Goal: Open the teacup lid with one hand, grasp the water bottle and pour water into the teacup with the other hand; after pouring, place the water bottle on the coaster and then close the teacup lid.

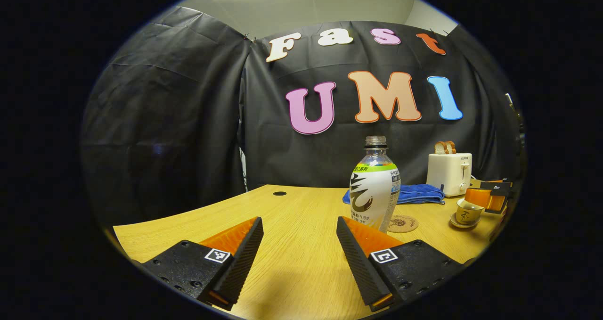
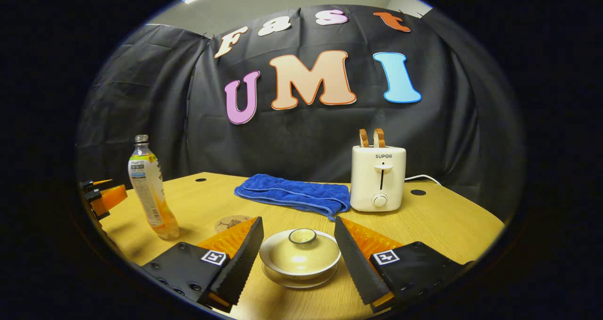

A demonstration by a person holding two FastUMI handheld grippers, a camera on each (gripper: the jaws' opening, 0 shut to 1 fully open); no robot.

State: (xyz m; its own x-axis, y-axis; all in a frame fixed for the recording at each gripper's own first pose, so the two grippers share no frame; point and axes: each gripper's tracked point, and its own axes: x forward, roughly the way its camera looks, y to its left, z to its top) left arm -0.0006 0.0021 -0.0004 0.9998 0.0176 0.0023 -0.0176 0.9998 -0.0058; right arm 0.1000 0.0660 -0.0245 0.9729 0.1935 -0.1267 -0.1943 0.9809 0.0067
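**A:** Start at the right gripper [image 2: 297, 258]. How does it stand?

**B:** Spread wide, holding nothing. In the right gripper view the lidded teacup [image 2: 300, 255] sits between its two fingers on a saucer [image 2: 299, 278], with a gap on each side. The lid [image 2: 300, 249] is on, a pale cream dome with a small dark-rimmed ring knob on top.

**A:** And beyond the cup?

**B:** At 10 o'clock a round brown coaster [image 2: 232, 224] lies flat, partly behind the left finger. Farther out toward 9 o'clock stands the water bottle [image 2: 151, 191], upright, uncapped, clear with a printed label and some liquid low in it. At 12 o'clock a folded blue towel [image 2: 294, 195] lies just beside a white toaster [image 2: 378, 177] with two slices of toast standing in it.

**A:** The left gripper [image 1: 299, 254]?

**B:** Also open and empty, above bare wooden table [image 1: 292, 216]. In the left gripper view the bottle [image 1: 375, 185] is at 1 o'clock just past the right finger, and the coaster [image 1: 403, 224] is just beside its base on the right. The teacup [image 1: 468, 212] is farther toward 2 o'clock, with the right gripper at it.

**A:** Edges and room?

**B:** The table's left edge runs near at 8 o'clock in the left gripper view, with open tabletop ahead toward the wall. In the right gripper view the right edge curves off at 3 o'clock, with bare wood beside the toaster.
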